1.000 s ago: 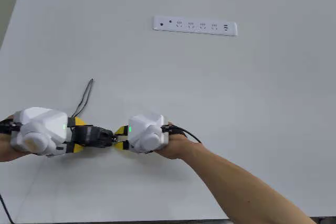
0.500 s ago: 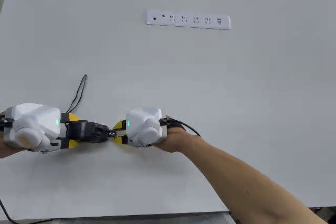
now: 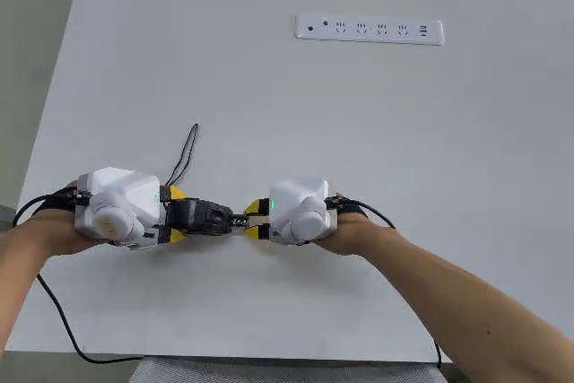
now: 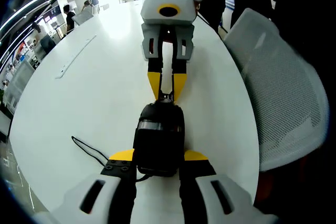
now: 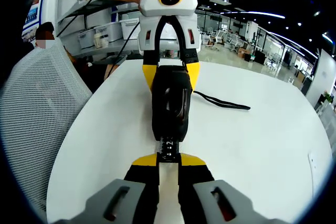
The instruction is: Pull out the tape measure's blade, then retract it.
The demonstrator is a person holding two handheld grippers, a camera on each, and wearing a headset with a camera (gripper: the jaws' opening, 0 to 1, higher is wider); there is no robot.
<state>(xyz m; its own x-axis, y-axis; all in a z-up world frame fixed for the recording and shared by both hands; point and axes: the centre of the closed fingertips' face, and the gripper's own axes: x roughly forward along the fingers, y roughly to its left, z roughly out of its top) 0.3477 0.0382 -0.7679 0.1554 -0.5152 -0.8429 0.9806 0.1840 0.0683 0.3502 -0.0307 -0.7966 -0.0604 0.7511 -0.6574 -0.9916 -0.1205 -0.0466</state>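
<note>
A black tape measure [image 3: 203, 217] lies on its side on the white table [image 3: 296, 114], near the front edge. My left gripper [image 3: 175, 214] is shut on its case [image 4: 160, 140] from the left. Facing it from the right, my right gripper [image 3: 254, 220] is shut on the blade's tip [image 5: 169, 148]. A short piece of blade with numbers shows between the case [image 5: 170, 103] and my right gripper [image 5: 168, 159]. In the left gripper view my left gripper [image 4: 159, 156] clamps the case's rear. The black wrist strap [image 3: 184, 154] trails away behind the case.
A white power strip [image 3: 369, 30] lies at the far side of the table. The table's front edge runs just below the hands, with a grey mesh chair [image 4: 278, 87] beside it. A black cable [image 3: 54, 311] hangs off the left front.
The camera has moved, so the picture shifted right. Both grippers keep their hold. The gap between the case and the right jaws looks slightly wider than one second ago.
</note>
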